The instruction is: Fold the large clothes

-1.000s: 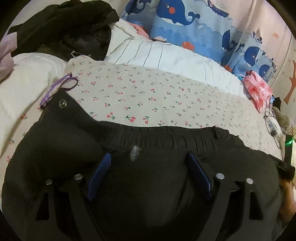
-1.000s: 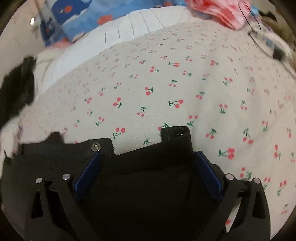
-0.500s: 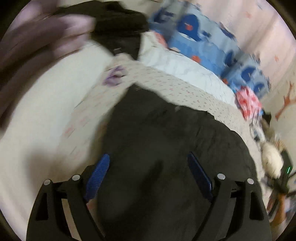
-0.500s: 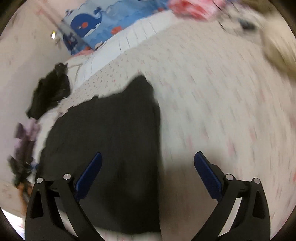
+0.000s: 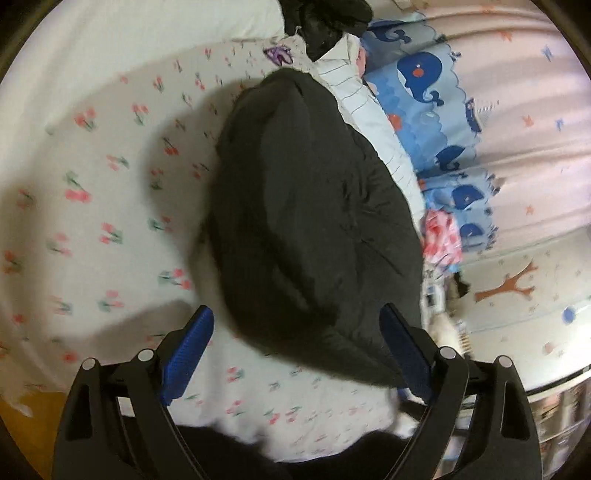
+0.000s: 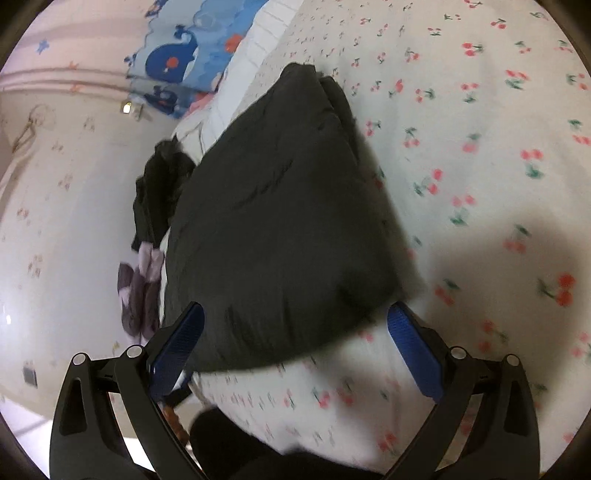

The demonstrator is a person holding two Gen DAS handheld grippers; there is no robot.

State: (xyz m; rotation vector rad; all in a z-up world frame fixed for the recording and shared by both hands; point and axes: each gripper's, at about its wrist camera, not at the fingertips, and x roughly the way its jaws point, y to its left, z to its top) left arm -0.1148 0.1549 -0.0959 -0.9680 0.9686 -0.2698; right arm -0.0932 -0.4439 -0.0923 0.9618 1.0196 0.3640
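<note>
A large black garment (image 5: 310,221) lies folded into a compact rectangle on the cherry-print bed sheet (image 5: 110,192). It also shows in the right wrist view (image 6: 280,229). My left gripper (image 5: 295,354) is open and empty, held above the garment's near edge. My right gripper (image 6: 295,343) is open and empty, also above the garment's near edge, not touching it.
A pile of dark clothes (image 5: 325,18) and a purple item (image 5: 277,55) lie at the head of the bed. A white striped pillow (image 5: 369,122) and whale-print blanket (image 5: 436,110) run along the wall side. A pink cloth (image 5: 441,236) lies beyond. Purple-grey clothes (image 6: 140,288) lie beside the bed.
Both grippers have let go of the black garment's waistband and pulled back and up. The garment now lies folded on the sheet, seen whole from above.
</note>
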